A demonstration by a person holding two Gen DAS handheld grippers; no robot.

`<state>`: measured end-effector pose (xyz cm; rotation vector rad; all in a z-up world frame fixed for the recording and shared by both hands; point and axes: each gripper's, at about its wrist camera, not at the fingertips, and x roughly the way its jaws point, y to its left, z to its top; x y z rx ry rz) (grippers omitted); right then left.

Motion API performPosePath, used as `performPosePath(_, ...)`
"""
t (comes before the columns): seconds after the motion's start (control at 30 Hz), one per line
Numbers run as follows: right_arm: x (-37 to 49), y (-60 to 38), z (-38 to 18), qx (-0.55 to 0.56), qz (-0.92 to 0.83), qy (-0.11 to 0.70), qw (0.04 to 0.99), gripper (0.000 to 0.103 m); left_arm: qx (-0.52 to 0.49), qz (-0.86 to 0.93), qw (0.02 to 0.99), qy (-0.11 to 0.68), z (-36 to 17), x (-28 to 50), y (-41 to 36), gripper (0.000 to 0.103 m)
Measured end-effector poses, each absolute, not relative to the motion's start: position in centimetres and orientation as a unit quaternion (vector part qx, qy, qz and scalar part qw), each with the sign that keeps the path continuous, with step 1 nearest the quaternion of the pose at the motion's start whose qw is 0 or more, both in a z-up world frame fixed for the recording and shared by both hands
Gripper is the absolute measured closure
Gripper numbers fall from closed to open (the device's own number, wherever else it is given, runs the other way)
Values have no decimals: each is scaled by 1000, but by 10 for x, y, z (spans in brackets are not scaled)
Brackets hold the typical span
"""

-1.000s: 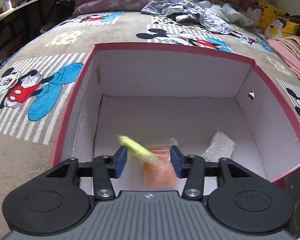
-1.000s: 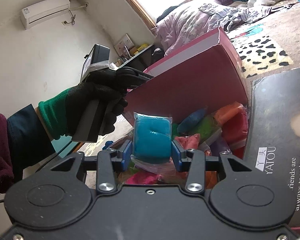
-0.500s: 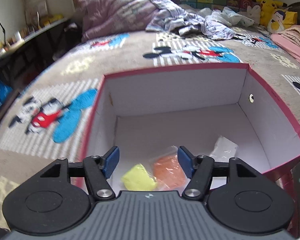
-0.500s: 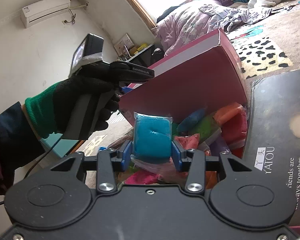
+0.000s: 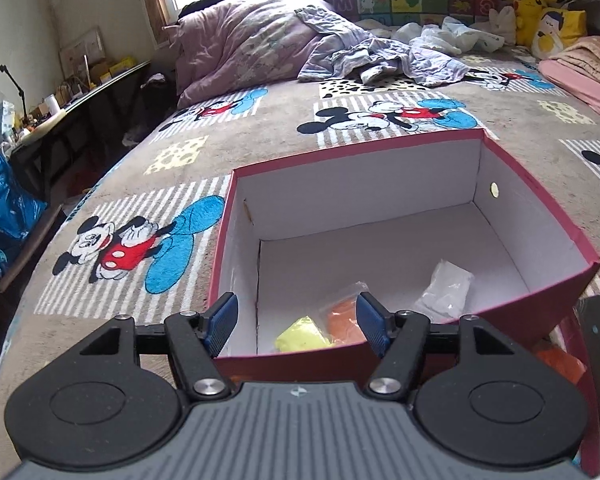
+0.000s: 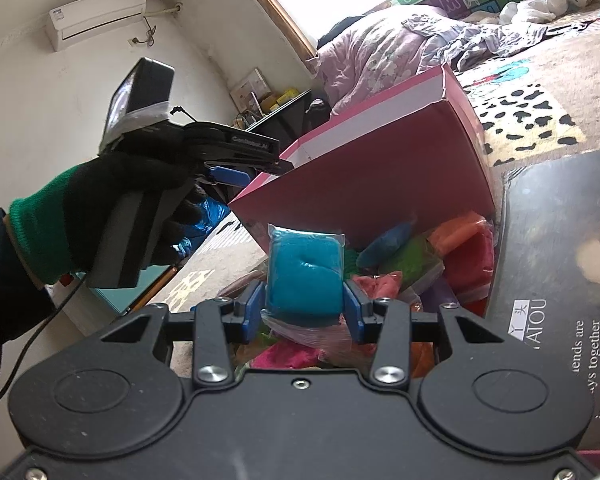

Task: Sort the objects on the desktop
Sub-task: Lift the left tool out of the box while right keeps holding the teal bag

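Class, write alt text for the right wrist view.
The right gripper grips a wrapped teal clay block above a pile of coloured clay packets. Behind stands a pink box; a gloved hand holds the left gripper at its rim.

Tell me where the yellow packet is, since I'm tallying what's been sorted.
In the left wrist view, the yellow packet lies on the pink box's floor by its near wall, just left of the orange packet.
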<state>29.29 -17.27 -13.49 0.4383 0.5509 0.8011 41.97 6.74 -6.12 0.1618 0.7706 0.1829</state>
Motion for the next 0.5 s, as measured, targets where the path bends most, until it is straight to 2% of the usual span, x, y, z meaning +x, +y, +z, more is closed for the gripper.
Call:
performPosePath(0.1,293,-172,-134,204,382,261,862,61,80,86,921,372,-56,411,66,34)
performPosePath(0.5,283,-168,-135,181,389,260,865,61,59,64,929,359,-46,366,72,34)
